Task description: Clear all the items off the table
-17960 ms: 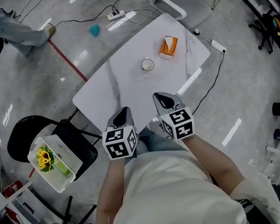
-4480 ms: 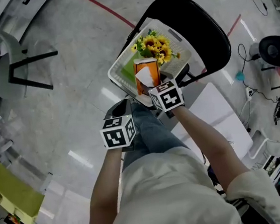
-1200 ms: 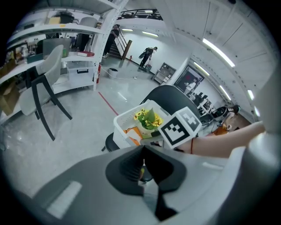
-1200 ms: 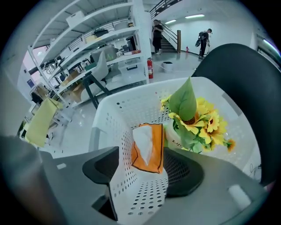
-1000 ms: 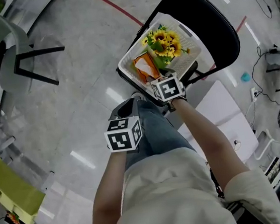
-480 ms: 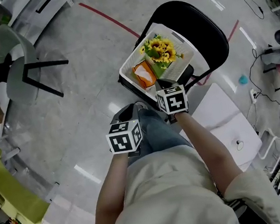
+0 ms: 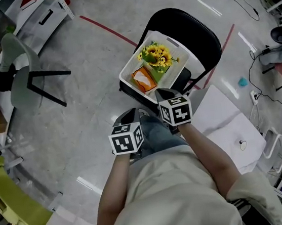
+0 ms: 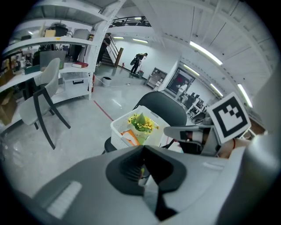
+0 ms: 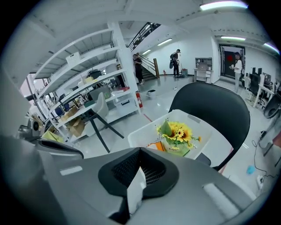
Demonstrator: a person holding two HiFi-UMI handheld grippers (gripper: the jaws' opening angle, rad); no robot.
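The orange box (image 7: 143,79) lies inside the white basket (image 7: 177,58), on the left of it in the head view and just beside the bunch of sunflowers (image 7: 157,56) that fills the rest. The basket sits on the seat of a black chair (image 7: 191,24). Both gripper views look down on the same group: box (image 9: 159,146), sunflowers (image 9: 179,132) and basket (image 9: 210,140) from the right, and box (image 8: 130,137) and sunflowers (image 8: 141,124) from the left.

The right gripper (image 7: 163,92) hangs by the basket's near corner, above it, touching neither the box nor the flowers. Its jaws are together (image 9: 139,150). A white sliver shows at their seam (it could be a scrap of paper or only something pale behind them; I cannot tell which).

The left gripper (image 7: 127,115) hangs lower in the head view, over the person's lap and well apart from the basket. Its jaws are pressed together too (image 8: 143,148), with nothing held between them.

To the right of the person's arm stands the white table (image 7: 224,124), next to the black chair. One small round thing (image 7: 242,145), perhaps a cup, stands on it alone.

Further out, a grey chair (image 7: 20,63) stands on the shiny floor at the left, and a red line (image 7: 108,29) crosses the floor toward the black chair.
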